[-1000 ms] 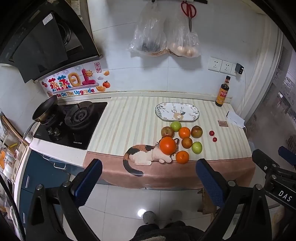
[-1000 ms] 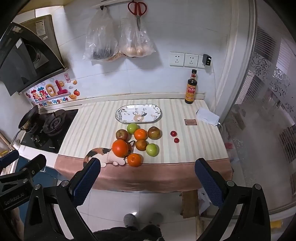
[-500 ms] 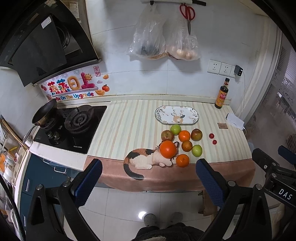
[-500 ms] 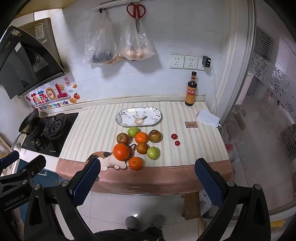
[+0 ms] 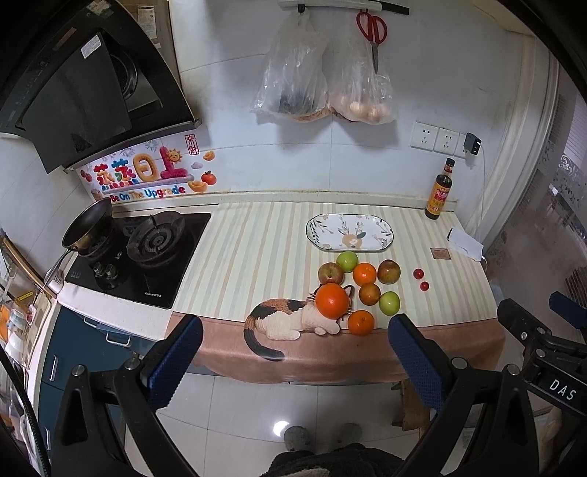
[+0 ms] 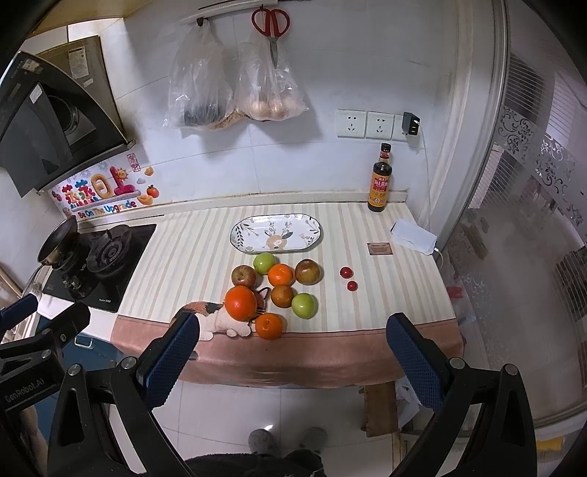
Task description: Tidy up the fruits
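Fruit cluster [image 6: 273, 290] lies ahead of both tools, just short of oval plate [image 6: 276, 233]. Left gripper [image 5: 293, 361] and right gripper [image 6: 291, 359] gape empty, neither clearly nearer.

White tiled wall [image 5: 256, 154] behind bench [image 5: 256, 249] with striped covering. Black range hood [image 5: 84, 91] upper left, above gas hob [image 5: 146, 253] carrying a small pan [image 5: 88, 227]. Two plastic bags [image 6: 234, 80] and red scissors [image 6: 270, 25] hung from rail. Wall sockets [image 6: 367, 124] at right. Glossy floor tiles [image 5: 238, 411] reflecting a lamp.
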Demonstrator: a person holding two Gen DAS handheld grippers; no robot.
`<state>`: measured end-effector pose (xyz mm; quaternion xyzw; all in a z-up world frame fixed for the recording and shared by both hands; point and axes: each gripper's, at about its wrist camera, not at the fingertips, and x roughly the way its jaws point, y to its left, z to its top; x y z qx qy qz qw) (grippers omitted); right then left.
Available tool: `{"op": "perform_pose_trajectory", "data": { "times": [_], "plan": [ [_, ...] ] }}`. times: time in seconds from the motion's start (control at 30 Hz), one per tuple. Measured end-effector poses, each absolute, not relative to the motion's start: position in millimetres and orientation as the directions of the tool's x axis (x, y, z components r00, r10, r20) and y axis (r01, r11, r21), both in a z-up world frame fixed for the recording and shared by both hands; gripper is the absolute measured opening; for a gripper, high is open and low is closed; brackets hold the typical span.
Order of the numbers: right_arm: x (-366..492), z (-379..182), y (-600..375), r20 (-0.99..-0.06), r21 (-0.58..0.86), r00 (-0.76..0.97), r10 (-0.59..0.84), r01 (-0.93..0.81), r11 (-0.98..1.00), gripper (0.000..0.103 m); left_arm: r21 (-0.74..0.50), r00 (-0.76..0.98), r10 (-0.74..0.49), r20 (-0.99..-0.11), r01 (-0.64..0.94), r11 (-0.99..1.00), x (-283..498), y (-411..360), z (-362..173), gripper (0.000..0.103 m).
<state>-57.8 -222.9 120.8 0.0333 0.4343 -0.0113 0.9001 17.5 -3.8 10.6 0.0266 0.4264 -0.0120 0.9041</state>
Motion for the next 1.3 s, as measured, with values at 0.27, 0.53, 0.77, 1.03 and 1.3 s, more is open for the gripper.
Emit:
{"op": "perform_pose_trajectory", "data": {
  "times": [0.27, 0.53, 0.77, 1.03, 1.3],
  "plan": [
    [-56.2, 123.9, -221.0, -0.777, 0.054, 0.629, 0.017, 0.041, 0.998, 0.103, 0.031, 0.634, -0.004, -0.773, 0.045, 0.999, 21.3, -4.1, 13.1, 0.103],
    [-55.3, 122.9, -219.2, -0.778, 0.055, 0.628, 0.018, 0.039, 0.998, 0.103, 0.029, 0.635, -0.006, -0.773, 0.044, 0.999, 24.1, -5.4, 14.8, 0.103],
    [-54.2, 124.0, -219.2, -0.778, 0.056, 0.628, 0.020, 0.038, 0.998, 0.103, 0.028, 0.636, -0.006, -0.771, 0.044, 0.999, 22.9, -4.9, 14.0, 0.103],
    [-54.7, 123.1, -220.5, -0.776, 0.060, 0.630, 0.023, 0.037, 0.998, 0.103, 0.027, 0.637, -0.008, -0.771, 0.045, 0.999, 23.9, -4.1, 15.2, 0.103],
    [-54.6, 123.1, -220.6, -0.774, 0.062, 0.633, 0.023, 0.039, 0.997, 0.103, 0.026, 0.634, -0.011, -0.774, 0.049, 0.998, 23.6, -5.2, 18.0, 0.103]
  ]
}}
